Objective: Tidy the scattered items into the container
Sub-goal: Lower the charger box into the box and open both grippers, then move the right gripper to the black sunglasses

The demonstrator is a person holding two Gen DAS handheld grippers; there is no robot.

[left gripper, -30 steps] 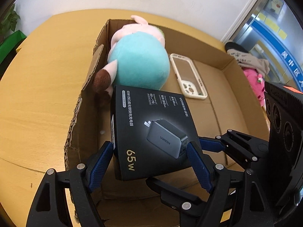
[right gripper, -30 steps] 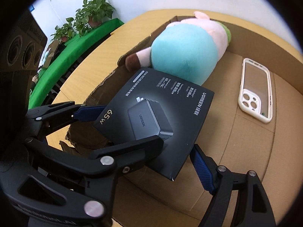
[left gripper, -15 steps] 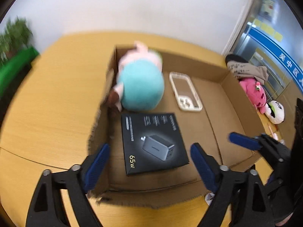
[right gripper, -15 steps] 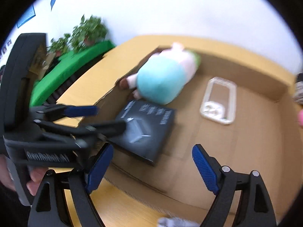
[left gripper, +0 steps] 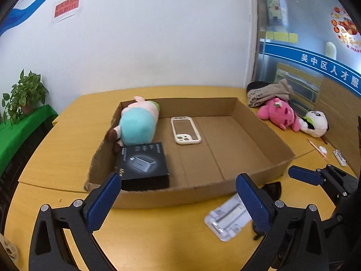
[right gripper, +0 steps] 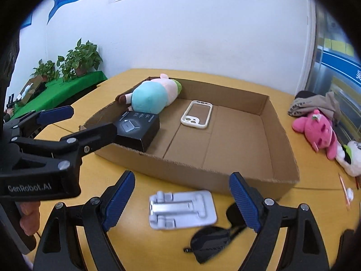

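With both grippers hanging empty, the left gripper (left gripper: 178, 194) opening and the right gripper (right gripper: 181, 198) gaping wide, the phone stand (right gripper: 181, 210) is lying at six o'clock of the cardboard box (right gripper: 279, 140): light, rigid, slippery-looking; pinch its long edges.

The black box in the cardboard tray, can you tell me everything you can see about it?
The black box is a flat, square carton of what looks like smooth card. Its top shows a picture of a grey charger and some light lettering. It lies flat in the near left corner of the cardboard tray, closed, next to the teal plush toy, maybe touching it. No tool touches it.
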